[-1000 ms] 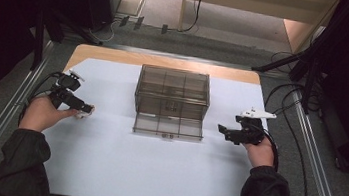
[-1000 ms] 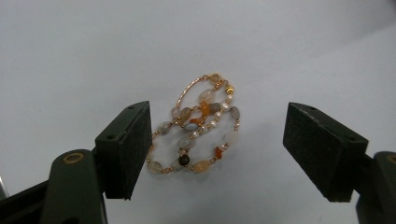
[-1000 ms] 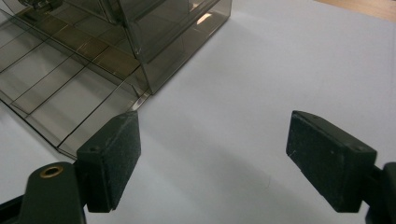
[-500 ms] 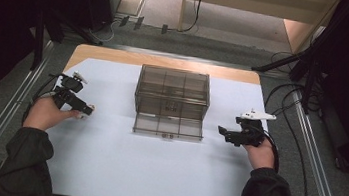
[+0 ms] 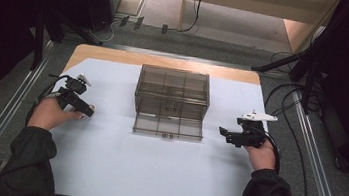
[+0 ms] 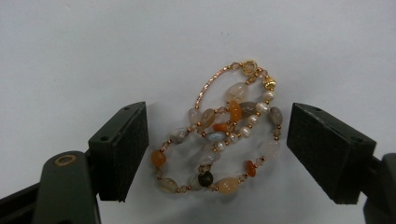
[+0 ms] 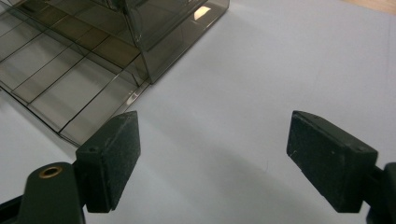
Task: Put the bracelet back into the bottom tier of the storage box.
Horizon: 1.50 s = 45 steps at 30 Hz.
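Lying coiled on the white table cover (image 6: 70, 56), a beaded bracelet (image 6: 219, 140) of amber, cream and pearl stones sits between the wide-open jaws of the left gripper (image 6: 217, 151), touching neither pad. Off to the side, the right gripper (image 7: 212, 161) hovers just beside a smoky clear compartment box (image 7: 102, 51), its jaws also spread wide and holding nothing.

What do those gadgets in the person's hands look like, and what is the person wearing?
Each hand-held gripper, left and right, is black with two blocky padded jaws and a trailing black cable. The right carries a pale plate on top. The sleeves are dark.
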Available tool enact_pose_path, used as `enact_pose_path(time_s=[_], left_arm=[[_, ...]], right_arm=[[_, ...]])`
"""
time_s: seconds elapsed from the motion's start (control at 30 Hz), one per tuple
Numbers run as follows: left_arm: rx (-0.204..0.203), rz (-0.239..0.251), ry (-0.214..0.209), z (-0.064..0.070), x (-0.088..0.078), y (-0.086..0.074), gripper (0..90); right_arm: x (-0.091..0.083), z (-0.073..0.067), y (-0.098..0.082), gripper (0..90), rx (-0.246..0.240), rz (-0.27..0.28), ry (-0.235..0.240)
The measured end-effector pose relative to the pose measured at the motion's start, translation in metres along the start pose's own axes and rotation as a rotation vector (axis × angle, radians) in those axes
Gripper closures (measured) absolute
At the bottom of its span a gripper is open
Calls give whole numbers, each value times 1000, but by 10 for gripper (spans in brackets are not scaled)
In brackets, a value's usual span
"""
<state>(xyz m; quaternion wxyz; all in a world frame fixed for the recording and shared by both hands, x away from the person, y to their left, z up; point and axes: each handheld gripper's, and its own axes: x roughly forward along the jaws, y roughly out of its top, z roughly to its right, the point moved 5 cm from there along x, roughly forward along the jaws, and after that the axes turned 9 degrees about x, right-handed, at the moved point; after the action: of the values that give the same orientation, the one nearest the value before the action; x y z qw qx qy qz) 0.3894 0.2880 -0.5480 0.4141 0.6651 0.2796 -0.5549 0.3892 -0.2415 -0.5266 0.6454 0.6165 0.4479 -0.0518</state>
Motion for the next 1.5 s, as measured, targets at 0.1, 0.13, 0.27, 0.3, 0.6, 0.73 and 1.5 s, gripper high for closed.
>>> enact_pose_path(time_s=[0.1, 0.13, 0.27, 0.3, 0.6, 0.73, 1.5], left_arm=[[-5, -4, 2, -1, 2, 0, 218], [-3, -8, 3, 0, 2, 0, 217], [-6, -10, 0, 2, 1, 0, 257], [-9, -10, -2, 2, 1, 0, 271], [-43, -42, -5, 7, -5, 0, 544], [-59, -54, -17, 5, -6, -2, 682], [-111, 9, -84, -3, -15, -6, 825]], right_arm=[[-1, 1, 0, 187, 2, 0, -1], [-1, 1, 0, 187, 2, 1, -2], [-1, 1, 0, 187, 2, 1, -2], [-1, 1, 0, 187, 1, 1, -1], [-1, 1, -1, 187, -2, -2, -3], [-1, 1, -1, 187, -2, -2, -3], [-1, 2, 0, 187, 1, 1, -5]])
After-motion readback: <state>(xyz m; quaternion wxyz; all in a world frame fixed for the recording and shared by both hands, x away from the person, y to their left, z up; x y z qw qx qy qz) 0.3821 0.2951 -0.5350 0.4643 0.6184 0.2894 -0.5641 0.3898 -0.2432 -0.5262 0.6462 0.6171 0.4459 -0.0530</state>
